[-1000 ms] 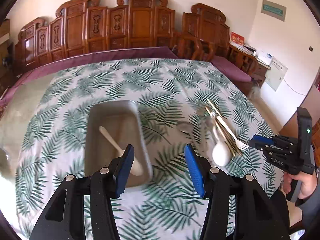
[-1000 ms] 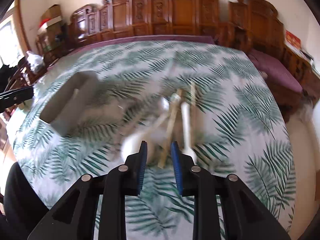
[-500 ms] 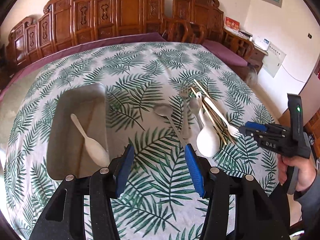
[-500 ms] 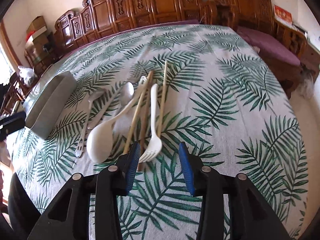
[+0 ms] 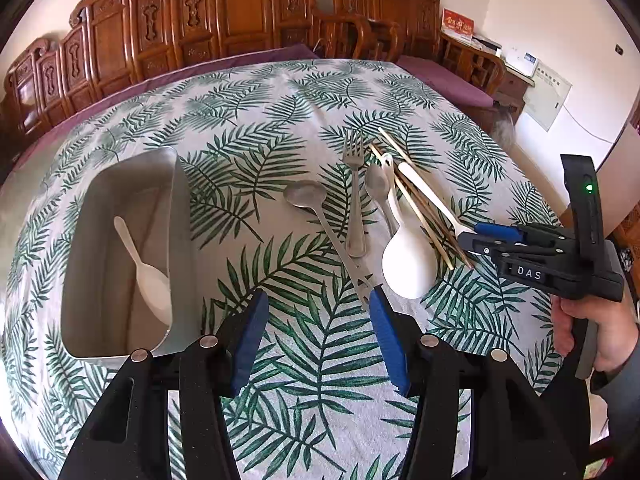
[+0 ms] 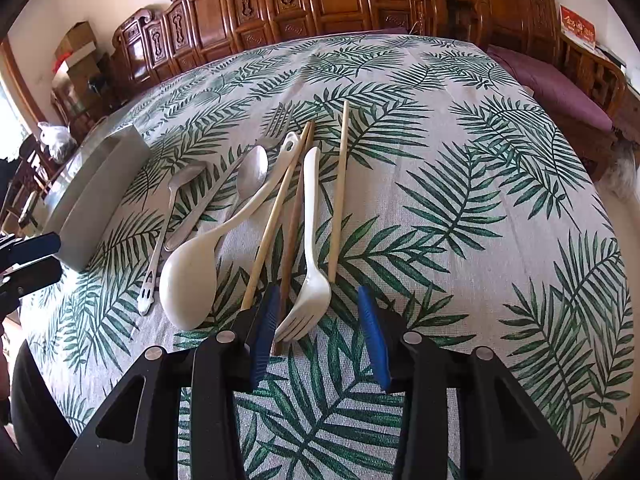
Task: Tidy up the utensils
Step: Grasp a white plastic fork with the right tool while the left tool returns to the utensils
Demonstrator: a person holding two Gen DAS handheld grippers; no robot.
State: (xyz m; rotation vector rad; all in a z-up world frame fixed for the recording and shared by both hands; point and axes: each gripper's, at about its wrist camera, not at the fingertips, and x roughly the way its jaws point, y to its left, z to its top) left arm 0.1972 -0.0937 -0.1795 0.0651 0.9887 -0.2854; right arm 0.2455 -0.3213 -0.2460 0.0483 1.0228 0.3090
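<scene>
Right gripper point(image 6: 316, 312) is hovering low over the near end of the utensil pile, its jaws having just been opening to a moderate gap; the tines of the white plastic fork point(image 6: 310, 268) are lying between the blue pads without being pressed. Three chopsticks point(image 6: 338, 196) are lying alongside that fork, one passing under the left pad. Left of them, the large white spoon point(image 6: 188, 280) is resting with its bowl near, and further left a metal spoon point(image 6: 250, 170), a metal fork point(image 5: 355, 200) and a second metal spoon point(image 5: 306, 200) are lying on the leaf-patterned worktop point(image 6: 460, 200). Left gripper point(image 5: 316, 320) is hanging half open over bare cloth, holding nothing, its right pad just beside the second spoon's handle end. At the far left, the grey tray point(image 5: 176, 240) is holding a small white spoon point(image 5: 144, 272).
</scene>
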